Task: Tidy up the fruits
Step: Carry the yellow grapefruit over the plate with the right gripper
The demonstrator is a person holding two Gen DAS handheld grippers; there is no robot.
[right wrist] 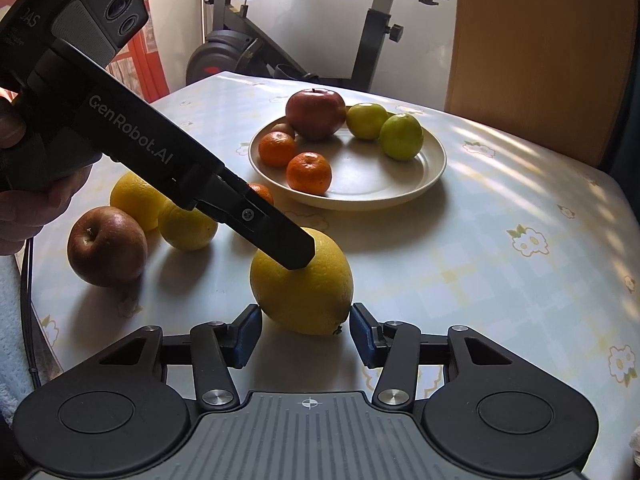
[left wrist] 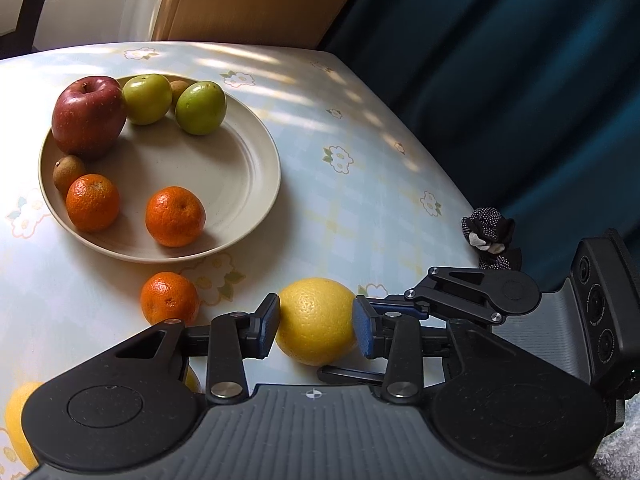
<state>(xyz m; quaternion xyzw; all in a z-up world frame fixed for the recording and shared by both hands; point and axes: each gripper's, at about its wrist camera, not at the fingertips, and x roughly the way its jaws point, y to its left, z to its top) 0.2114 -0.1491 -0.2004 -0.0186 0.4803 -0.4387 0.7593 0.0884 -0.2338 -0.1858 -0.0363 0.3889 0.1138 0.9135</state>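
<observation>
Both grippers are at one big yellow lemon [right wrist: 302, 282] on the table [right wrist: 500, 216], near the plate [right wrist: 434, 164] of fruit. Pads of the left gripper [left wrist: 316, 322] squeeze its sides. Those of the right gripper [right wrist: 306, 334] sit just beside it, maybe touching one side; it is hard to tell. So the lemon is being picked up. Next, lift it gently onto the plate's bare part.

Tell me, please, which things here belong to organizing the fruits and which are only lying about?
Belong to the job: plate; on it a red apple, two green fruits, two mandarins, kiwis; on the table a lemon, a loose mandarin, two yellow citrus fruits, a second apple.
Only lying about: exercise bike, dotted dark cloth, blue curtain.
</observation>
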